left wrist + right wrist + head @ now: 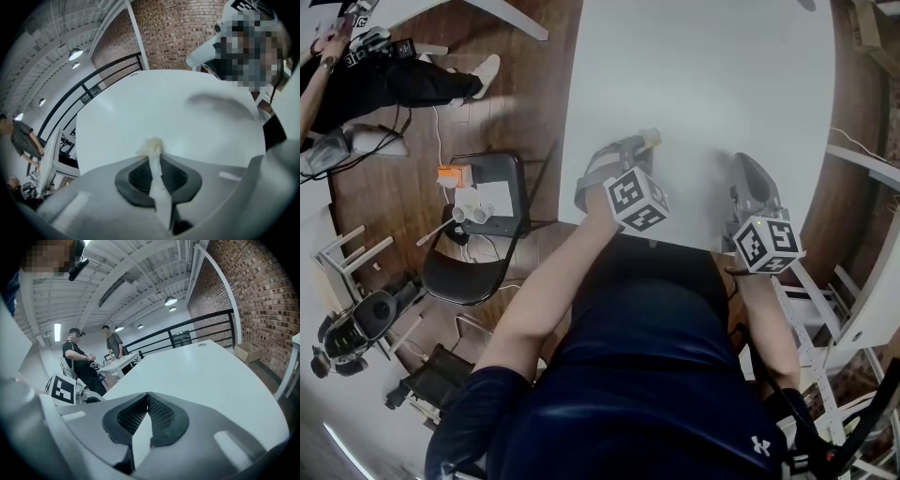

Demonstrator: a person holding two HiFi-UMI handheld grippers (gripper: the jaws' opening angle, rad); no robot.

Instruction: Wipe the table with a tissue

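Item one: pale cream crumpled paper tissue (151,146), bunched into a small wad with a flattened strip trailing back. I see it pinched between the closed jaws of the left gripper (153,158). From the head view the wad (650,138) pokes out past the jaw tips above the near part of the tabletop; I cannot tell whether it touches. Item two: white smooth-topped table (712,75), broad, matte, with a curved outer edge (164,108).

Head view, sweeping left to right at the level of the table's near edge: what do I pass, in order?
black chair → left gripper, shut on the tissue → right gripper, shut with nothing in it
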